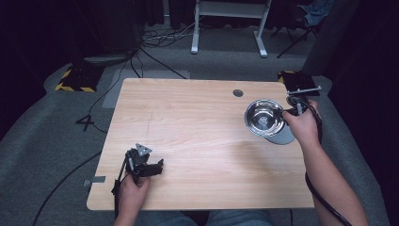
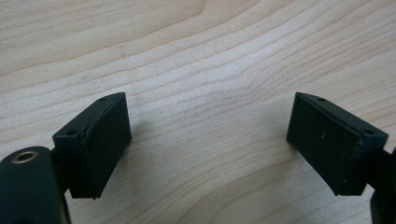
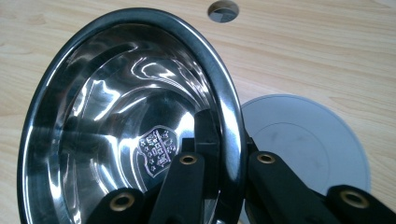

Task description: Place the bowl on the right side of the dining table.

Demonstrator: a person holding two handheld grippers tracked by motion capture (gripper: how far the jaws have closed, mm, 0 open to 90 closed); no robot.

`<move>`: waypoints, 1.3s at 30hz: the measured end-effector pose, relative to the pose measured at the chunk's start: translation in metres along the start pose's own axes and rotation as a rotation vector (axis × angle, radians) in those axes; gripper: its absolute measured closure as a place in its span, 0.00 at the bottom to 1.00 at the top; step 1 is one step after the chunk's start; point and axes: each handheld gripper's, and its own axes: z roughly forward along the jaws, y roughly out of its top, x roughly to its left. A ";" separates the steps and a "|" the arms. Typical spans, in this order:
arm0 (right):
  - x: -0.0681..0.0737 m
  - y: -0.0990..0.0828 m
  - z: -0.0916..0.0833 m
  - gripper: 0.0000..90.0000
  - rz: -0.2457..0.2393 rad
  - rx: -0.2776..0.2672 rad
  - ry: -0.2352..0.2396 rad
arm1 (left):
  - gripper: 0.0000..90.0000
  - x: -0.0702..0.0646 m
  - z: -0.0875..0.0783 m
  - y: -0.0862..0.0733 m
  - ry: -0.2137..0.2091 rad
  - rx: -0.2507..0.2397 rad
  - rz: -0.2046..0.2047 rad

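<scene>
Inside, the steel bowl point(image 3: 130, 135) carries an engraved crest on its bottom, a shield of small marks too fine to read; the bowl holds nothing else. It is at the far right of the wooden table point(image 1: 197, 122), tipped up off the top, its rim pinched by the right gripper point(image 3: 223, 154), one jaw inside the wall and one outside, closed on it. Just beside and partly under the bowl lies a flat grey round disc point(image 3: 303, 144). Farther off, a round cable hole point(image 1: 238, 92) sits in the table's far edge. At the near left corner the left gripper point(image 2: 208, 140) rests over bare wood, its jaws standing wide apart with nothing between them.
</scene>
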 end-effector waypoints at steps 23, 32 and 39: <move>-0.061 0.001 0.002 0.97 0.187 -0.028 -0.088 | 0.15 0.000 0.000 0.000 -0.001 0.001 0.000; -0.079 -0.006 0.006 0.97 0.242 -0.020 -0.112 | 0.15 0.000 0.000 0.000 -0.001 0.001 0.000; -0.087 -0.014 0.015 0.97 0.263 -0.007 -0.119 | 0.15 0.000 0.000 0.000 -0.002 0.001 0.000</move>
